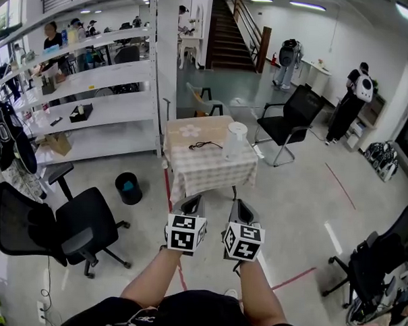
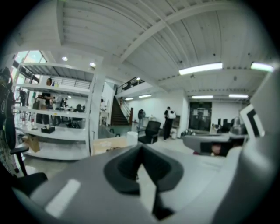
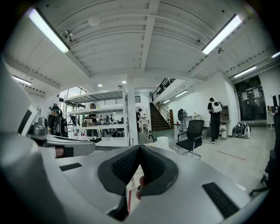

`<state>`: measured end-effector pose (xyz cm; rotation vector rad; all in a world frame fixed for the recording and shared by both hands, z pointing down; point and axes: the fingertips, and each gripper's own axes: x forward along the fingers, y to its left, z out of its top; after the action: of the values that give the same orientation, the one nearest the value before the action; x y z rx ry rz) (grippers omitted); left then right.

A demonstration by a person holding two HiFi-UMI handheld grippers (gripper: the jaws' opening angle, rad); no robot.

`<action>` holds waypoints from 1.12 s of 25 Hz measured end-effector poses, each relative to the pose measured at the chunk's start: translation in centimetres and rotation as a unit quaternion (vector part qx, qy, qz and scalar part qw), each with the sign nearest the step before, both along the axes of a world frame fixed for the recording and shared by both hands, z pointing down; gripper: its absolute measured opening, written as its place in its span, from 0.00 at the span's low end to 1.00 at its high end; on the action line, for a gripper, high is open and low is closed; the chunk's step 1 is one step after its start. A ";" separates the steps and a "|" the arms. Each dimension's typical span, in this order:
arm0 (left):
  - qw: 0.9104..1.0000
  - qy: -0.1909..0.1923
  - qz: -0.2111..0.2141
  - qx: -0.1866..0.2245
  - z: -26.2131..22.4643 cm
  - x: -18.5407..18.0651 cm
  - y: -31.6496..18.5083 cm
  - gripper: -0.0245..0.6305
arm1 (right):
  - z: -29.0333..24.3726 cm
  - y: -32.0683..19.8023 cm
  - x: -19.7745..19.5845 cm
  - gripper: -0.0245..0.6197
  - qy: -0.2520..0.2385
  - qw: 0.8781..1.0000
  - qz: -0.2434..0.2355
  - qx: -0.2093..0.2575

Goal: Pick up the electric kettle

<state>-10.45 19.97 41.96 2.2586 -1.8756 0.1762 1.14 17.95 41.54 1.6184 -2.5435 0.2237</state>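
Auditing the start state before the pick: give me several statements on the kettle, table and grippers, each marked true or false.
1. The electric kettle stands on the table. True.
2. The left gripper holds the electric kettle. False: its jaws are shut on nothing, short of the table.
3. The right gripper has its jaws together. True.
4. The electric kettle lies on its side. False: it stands upright.
5. The black bin stands on the table. False: it stands on the floor, left of the table.
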 end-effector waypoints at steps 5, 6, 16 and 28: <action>1.000 0.004 -0.005 -0.004 0.5 -1.1 -0.3 0.04 | 0.0 -0.5 -1.0 0.02 0.004 1.000 -0.003 0.003; 1.000 0.005 -0.006 -0.004 0.5 -1.3 -0.3 0.04 | 0.0 -0.6 -1.2 0.02 0.005 1.000 -0.004 0.003; 1.000 -0.001 0.009 -0.024 2.2 -1.4 -2.7 0.04 | 1.8 -3.3 -1.7 0.02 0.004 1.000 0.000 -0.015; 0.999 -0.019 0.014 -0.025 2.3 -1.1 -14.8 0.04 | 1.7 -16.0 -1.8 0.02 -0.009 1.000 0.000 -0.003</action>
<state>-11.54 5.17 44.28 2.2650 -1.8375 0.2685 -0.68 1.90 43.19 1.6219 -2.5531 0.2456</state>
